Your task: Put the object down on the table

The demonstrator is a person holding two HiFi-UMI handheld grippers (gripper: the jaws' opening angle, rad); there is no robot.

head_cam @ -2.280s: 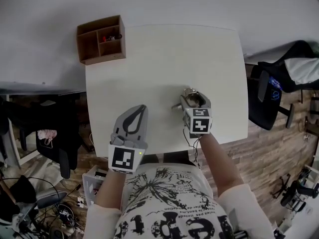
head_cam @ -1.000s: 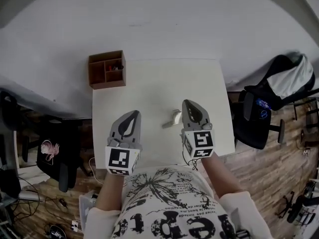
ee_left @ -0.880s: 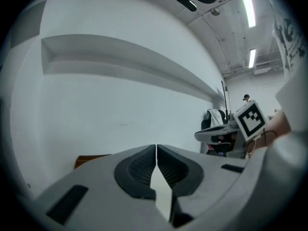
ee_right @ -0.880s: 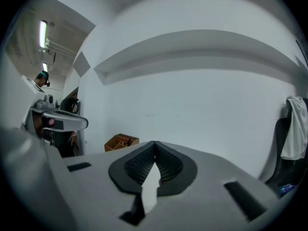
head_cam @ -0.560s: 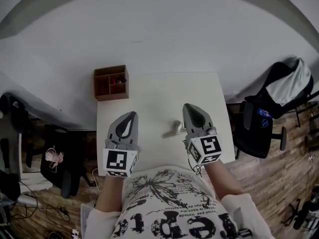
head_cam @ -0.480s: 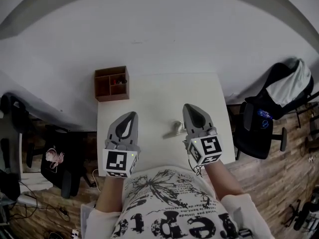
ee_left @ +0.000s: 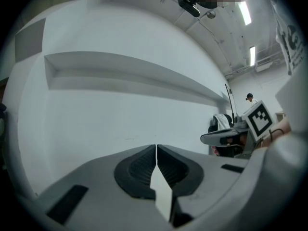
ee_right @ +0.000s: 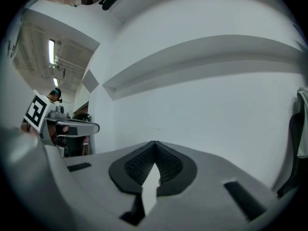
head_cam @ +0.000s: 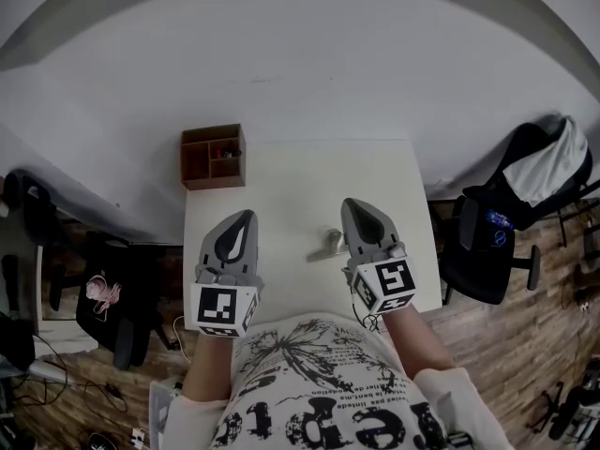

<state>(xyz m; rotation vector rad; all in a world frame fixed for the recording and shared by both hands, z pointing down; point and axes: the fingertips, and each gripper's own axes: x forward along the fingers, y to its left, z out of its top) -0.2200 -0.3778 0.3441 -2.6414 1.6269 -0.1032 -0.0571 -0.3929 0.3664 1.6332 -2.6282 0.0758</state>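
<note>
Object: the small pale object point(head_cam: 328, 245) lies alone on the white surface point(head_cam: 281, 181), a little right of the frame's centre. What it is exactly, I cannot make out at this size.
Right tongs: my right tongs point(head_cam: 349, 204) sit just right of the object in the head view. They are closed tip to tip with nothing between them. Their own view looks over the tips point(ee_right: 155, 147) at the bare wall point(ee_right: 202, 105), not down at the surface.
Left tongs: my left tongs point(head_cam: 246, 216) are at lower left of centre, well apart from the object. They are likewise pressed together and empty point(ee_left: 156, 150).
What has changed: a couple of seconds back my right tongs were low over the object. Now they are drawn back toward my body, and the head view takes in the whole surface from farther off. The object has kept its place since the tongs left it.
What that means: I judge the put-down done, since the object rests free on the surface and neither pair holds anything.
Elsewhere: the wooden box point(head_cam: 212, 156) at the surface's upper-left corner is well apart from the object.
</note>
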